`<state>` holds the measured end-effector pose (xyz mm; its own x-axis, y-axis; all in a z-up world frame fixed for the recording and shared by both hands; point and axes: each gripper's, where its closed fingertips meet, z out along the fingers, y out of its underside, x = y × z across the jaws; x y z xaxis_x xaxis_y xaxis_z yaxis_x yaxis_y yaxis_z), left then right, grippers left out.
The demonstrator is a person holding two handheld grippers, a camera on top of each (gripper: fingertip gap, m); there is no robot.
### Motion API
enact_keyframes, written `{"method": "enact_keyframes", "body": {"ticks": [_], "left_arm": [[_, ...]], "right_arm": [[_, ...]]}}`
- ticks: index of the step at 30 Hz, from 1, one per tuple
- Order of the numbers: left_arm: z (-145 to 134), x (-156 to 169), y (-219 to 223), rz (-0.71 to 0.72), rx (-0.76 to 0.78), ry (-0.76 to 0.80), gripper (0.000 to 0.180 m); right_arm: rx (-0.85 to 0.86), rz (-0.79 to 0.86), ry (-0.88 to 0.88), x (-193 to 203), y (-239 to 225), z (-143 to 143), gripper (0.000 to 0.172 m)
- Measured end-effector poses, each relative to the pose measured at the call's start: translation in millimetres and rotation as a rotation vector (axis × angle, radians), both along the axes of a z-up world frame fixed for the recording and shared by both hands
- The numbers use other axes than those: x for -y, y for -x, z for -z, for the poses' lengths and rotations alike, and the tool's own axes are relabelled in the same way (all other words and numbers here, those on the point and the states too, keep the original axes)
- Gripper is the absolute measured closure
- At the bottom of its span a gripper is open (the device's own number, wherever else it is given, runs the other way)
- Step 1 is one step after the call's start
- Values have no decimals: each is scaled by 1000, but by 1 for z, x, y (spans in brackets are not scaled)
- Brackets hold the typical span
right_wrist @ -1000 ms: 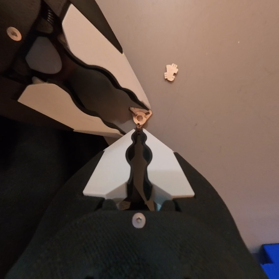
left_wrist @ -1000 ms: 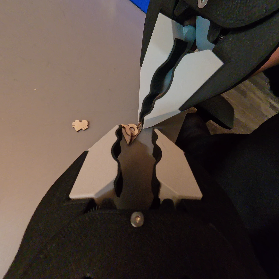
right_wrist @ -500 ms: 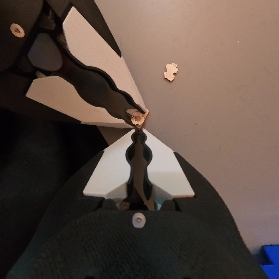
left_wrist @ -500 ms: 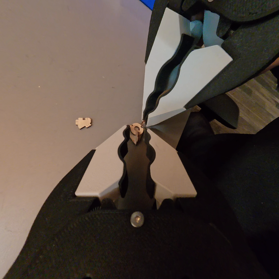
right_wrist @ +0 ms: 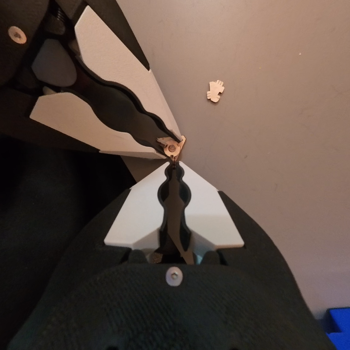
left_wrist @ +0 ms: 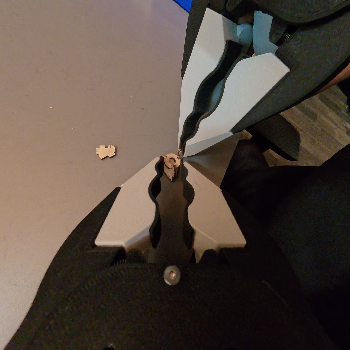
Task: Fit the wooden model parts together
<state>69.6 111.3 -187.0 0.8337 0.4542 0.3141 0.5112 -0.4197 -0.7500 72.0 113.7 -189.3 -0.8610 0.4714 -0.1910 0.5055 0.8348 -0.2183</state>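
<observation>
The left hand-held gripper [left_wrist: 171,162] is clenched on a small wooden assembly [left_wrist: 171,164] — a pale ring-shaped disc with thin fins slotted into it — and both of its black wavy pads press against the piece at the very tips. The right hand-held gripper [right_wrist: 173,164] meets it from the side, its fingertips pinched tight on one thin wooden fin [right_wrist: 173,158] that juts from the ring's edge. The two grippers' tips nearly touch, and the assembly hangs between them just above the grey tabletop [left_wrist: 75,75].

A second, loose wooden piece [left_wrist: 105,152] — flat, pale, with notched ends — lies on the tabletop by itself, off to the left of the left gripper and well apart from both sets of fingers. In the right wrist view the same piece [right_wrist: 215,93] sits beyond and to the right of the grippers.

A blue object [right_wrist: 331,329] shows at the tabletop's far corner, and a strip of wood-look floor [left_wrist: 322,113] appears past the table edge.
</observation>
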Motion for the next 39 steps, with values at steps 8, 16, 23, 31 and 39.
{"method": "enact_keyframes", "body": {"ticks": [8,16,23,31,39], "left_arm": [[0,0,0,-4,-6,-7,165],[-1,1,-1,-6,15,-29,165],[-3,3,1,-22,39,-65,165],[-4,2,-2,-9,46,-80,165],[-4,1,-3,-6,42,-86,165]], "right_arm": [[-5,-3,-6,0,0,0,171],[-46,-68,-52,1,-2,0,171],[-32,-75,-40,3,0,-3,171],[35,-44,-3,2,-3,-4,172],[61,-56,-23,1,-4,-3,171]]}}
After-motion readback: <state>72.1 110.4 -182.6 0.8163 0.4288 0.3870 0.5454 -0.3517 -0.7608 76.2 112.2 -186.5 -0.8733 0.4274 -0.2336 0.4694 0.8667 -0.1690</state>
